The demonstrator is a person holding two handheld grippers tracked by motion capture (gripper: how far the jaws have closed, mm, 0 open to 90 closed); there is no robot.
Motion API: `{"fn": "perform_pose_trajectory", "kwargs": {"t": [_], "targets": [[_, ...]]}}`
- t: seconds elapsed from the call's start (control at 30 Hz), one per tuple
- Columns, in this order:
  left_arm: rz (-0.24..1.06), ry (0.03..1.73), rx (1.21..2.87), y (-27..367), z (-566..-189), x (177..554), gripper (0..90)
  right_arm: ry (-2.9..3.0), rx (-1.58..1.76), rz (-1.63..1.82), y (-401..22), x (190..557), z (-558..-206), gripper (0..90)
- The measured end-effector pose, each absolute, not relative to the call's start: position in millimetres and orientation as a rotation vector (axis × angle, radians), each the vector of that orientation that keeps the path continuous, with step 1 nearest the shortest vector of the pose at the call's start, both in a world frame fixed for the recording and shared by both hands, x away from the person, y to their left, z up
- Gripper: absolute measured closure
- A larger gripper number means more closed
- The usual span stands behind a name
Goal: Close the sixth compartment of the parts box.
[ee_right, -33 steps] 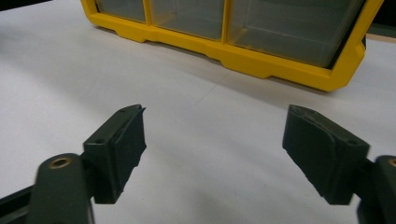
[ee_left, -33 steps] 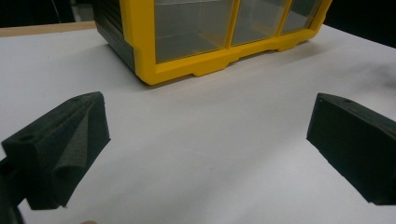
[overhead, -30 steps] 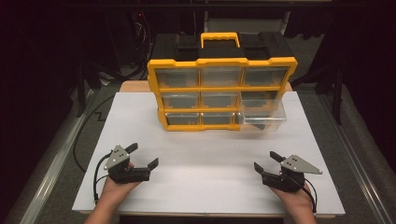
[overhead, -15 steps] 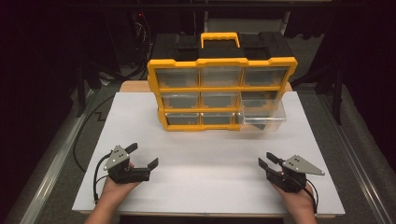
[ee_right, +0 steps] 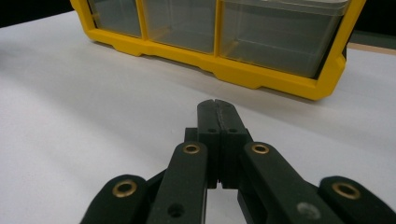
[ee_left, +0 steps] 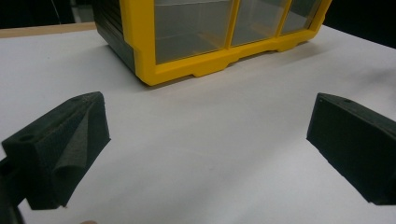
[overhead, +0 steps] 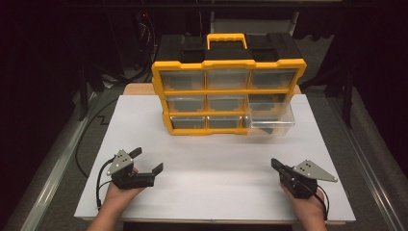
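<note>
High view: yellow plastic organizer (overhead: 228,96) with black back and yellow carry handle stands upright at 12 o'clock on matte white board (overhead: 211,163), three rows of three clear, boxy drawers. Bottom-right drawer (overhead: 271,120) pulled partway out, transparent, glossy. Left gripper (overhead: 146,161) at 7 o'clock, jaws spread wide, nothing between; blocky black foam-textured pads. Right gripper (overhead: 275,164) at 5 o'clock, jaws just closed fully together, pads pressed flat, empty; brass rivets on black links. Both grippers well apart from organizer.
</note>
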State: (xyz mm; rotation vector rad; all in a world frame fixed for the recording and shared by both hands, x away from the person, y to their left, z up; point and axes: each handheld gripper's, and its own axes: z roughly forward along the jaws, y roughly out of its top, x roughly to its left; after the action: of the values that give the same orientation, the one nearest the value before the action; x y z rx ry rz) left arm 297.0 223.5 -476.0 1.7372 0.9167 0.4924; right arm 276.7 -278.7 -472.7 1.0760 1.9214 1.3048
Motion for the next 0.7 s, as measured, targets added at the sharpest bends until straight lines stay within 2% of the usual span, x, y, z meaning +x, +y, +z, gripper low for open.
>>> {"fn": "perform_pose_trajectory", "kwargs": {"t": [0.7], "targets": [[0.51, 0.892, 1.743, 224, -477, 297, 0.3, 1.94, 1.035, 1.314, -261, 286, -477, 90.0]]}}
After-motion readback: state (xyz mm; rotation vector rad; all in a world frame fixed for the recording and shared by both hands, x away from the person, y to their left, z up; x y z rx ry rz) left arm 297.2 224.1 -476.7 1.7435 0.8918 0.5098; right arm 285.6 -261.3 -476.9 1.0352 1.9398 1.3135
